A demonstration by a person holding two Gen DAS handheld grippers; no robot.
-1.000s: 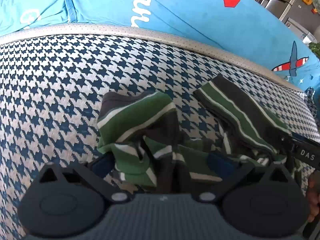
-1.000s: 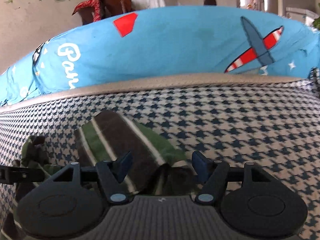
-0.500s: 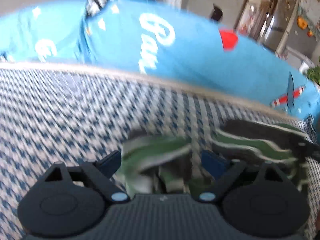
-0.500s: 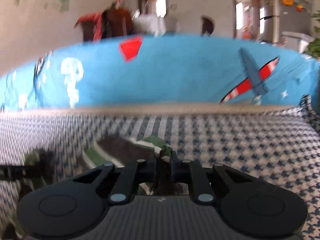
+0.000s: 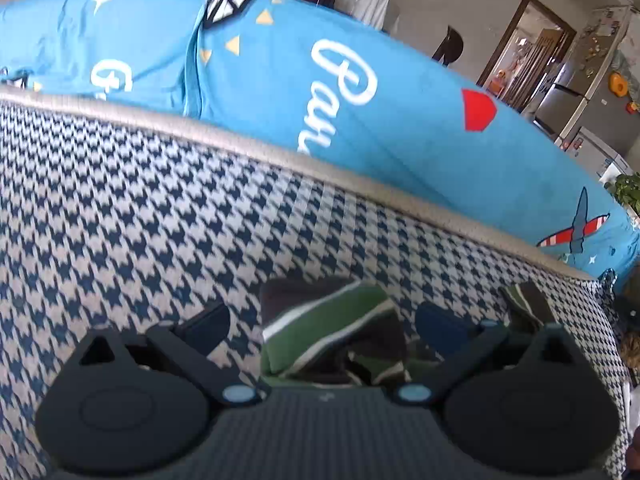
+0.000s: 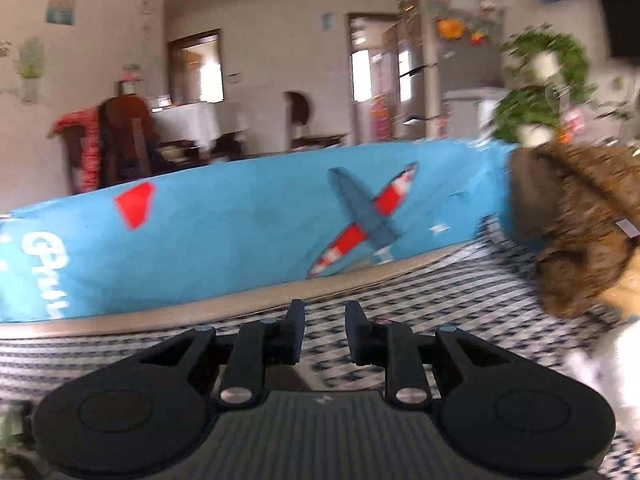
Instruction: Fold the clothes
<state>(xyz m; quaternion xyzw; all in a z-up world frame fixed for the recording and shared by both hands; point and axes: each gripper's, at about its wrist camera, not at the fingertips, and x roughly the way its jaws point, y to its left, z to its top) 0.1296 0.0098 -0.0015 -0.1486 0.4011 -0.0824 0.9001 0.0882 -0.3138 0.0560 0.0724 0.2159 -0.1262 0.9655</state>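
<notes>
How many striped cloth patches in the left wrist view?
2. One patch lies between the open left gripper's fingers; a smaller patch sits further right, near the mattress edge. They may be one garment, joined out of sight behind the gripper.

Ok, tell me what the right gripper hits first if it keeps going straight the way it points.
Nothing sits between the fingers of the right gripper. Straight ahead it would probably meet the houndstooth cover, then the blue cushion behind it; depth is hard to judge.

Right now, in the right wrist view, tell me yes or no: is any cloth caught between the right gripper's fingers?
No: the right gripper shows only checked cover through its narrow gap.
</notes>
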